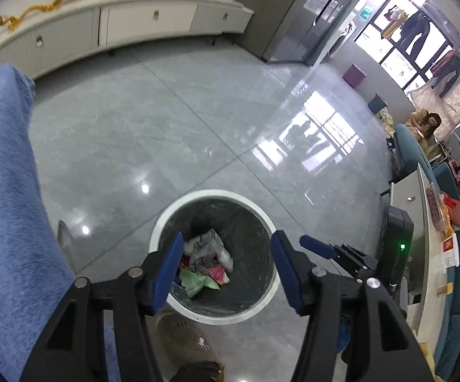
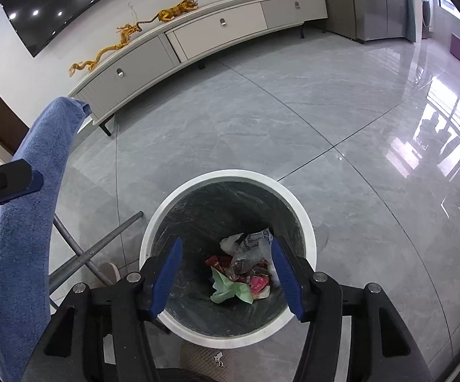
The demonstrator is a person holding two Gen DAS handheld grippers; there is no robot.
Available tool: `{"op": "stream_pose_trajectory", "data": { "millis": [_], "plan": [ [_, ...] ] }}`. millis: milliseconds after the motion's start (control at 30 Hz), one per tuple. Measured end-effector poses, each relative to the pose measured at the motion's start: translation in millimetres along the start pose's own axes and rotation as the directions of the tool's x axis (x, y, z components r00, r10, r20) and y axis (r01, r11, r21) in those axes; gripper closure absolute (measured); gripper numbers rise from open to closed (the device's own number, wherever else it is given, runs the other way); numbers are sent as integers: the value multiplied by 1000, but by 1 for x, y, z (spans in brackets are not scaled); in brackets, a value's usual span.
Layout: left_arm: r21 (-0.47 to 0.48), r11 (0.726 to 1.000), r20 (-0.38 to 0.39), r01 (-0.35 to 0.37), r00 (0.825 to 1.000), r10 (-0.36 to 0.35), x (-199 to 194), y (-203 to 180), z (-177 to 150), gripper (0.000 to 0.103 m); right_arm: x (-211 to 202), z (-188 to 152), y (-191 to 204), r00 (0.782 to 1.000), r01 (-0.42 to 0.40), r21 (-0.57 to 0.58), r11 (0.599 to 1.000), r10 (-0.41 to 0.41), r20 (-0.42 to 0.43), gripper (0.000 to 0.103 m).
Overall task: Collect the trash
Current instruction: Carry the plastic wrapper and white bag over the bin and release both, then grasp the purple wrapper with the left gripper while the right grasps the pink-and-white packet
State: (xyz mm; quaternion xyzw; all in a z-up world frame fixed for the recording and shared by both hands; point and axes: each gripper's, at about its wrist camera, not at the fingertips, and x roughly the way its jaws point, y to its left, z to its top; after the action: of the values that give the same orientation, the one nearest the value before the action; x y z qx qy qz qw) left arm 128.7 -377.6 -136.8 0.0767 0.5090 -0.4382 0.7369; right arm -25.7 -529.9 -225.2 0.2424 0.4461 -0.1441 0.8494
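Observation:
A white round trash bin with a dark liner stands on the floor below both grippers; it also shows in the right wrist view. Crumpled wrappers and trash lie at its bottom, seen in the right wrist view as green, red and clear pieces. My left gripper is open and empty above the bin. My right gripper is open and empty above the bin. The right gripper's finger shows beside the left one in the left wrist view.
A blue towel hangs over a chair on the left, also in the right wrist view, with grey chair legs. A long white cabinet lines the far wall. A desk and black device stand right. Slippered foot below.

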Motion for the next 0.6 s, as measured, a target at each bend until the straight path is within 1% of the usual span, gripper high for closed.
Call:
{"op": "stream_pose_trajectory", "data": {
  "millis": [133,233,300,467,533,600],
  "plan": [
    [21,999,104,-24,994,22,-30,-4,-6,47,-16,0,10,999,1,1,1000,-1,36,47],
    [43,998,191,-48,981,39,-60,-4,-15,47,-34,-1,24,998,3,-21,1000,-2,70,47],
    [49,997,233,-59,971,46,-78,-5,-23,47,-44,-2,34,996,4,-39,999,-1,89,47],
    [65,995,247,-81,967,63,-115,3,-44,47,-74,-2,65,991,-1,-97,995,14,136,47],
    [58,994,250,-94,965,77,-131,10,-53,47,-85,-1,78,988,-6,-118,993,24,154,47],
    [38,995,265,-90,961,76,-148,20,-63,47,-98,-1,93,983,-15,-141,990,40,177,47]
  ]
}}
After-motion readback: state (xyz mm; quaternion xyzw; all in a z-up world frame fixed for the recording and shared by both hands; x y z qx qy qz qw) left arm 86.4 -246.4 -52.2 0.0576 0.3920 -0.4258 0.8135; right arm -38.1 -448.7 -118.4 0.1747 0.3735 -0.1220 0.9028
